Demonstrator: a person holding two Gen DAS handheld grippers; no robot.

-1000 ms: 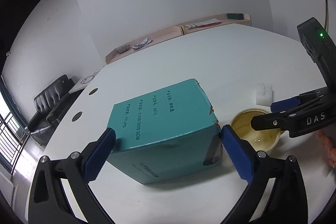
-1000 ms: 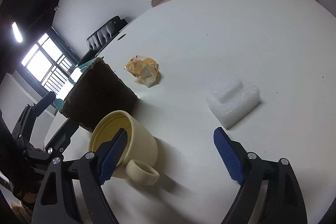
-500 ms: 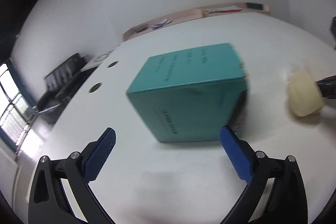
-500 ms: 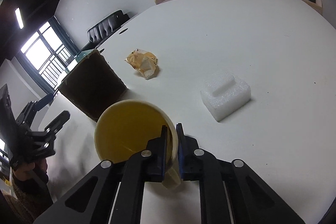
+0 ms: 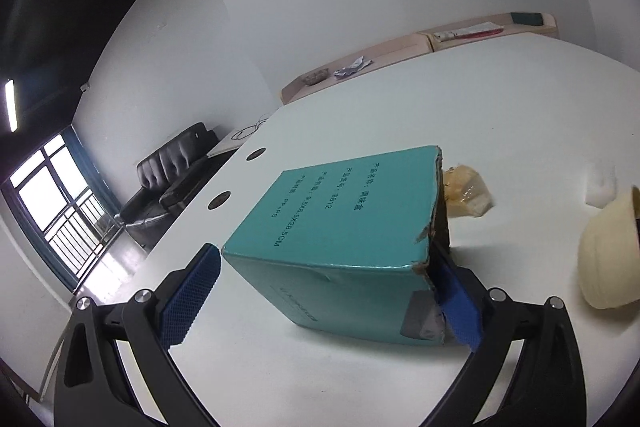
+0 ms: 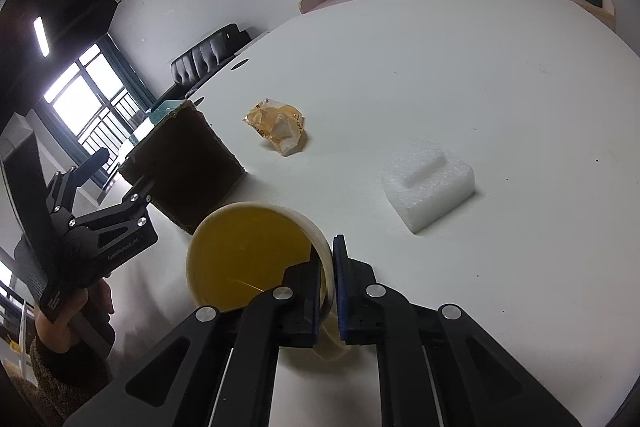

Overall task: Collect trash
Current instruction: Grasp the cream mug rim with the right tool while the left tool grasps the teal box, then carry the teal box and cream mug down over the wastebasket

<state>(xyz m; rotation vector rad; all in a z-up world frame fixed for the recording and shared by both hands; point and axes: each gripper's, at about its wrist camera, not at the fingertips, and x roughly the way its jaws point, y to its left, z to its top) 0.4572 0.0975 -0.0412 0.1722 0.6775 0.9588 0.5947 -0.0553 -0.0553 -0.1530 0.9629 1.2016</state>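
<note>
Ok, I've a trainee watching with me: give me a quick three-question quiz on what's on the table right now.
1. True or false: the right gripper is shut on the rim of the cream cup.
2. Which item lies between the teal box and the white foam block?
A. a crumpled yellow wrapper
B. a glass bottle
C. a pair of scissors
3. Fill in: the left gripper has its jaws ____ on either side of the box.

Key:
1. True; its pads pinch the cup wall.
2. A, the crumpled yellow wrapper.
3. Open.
</note>
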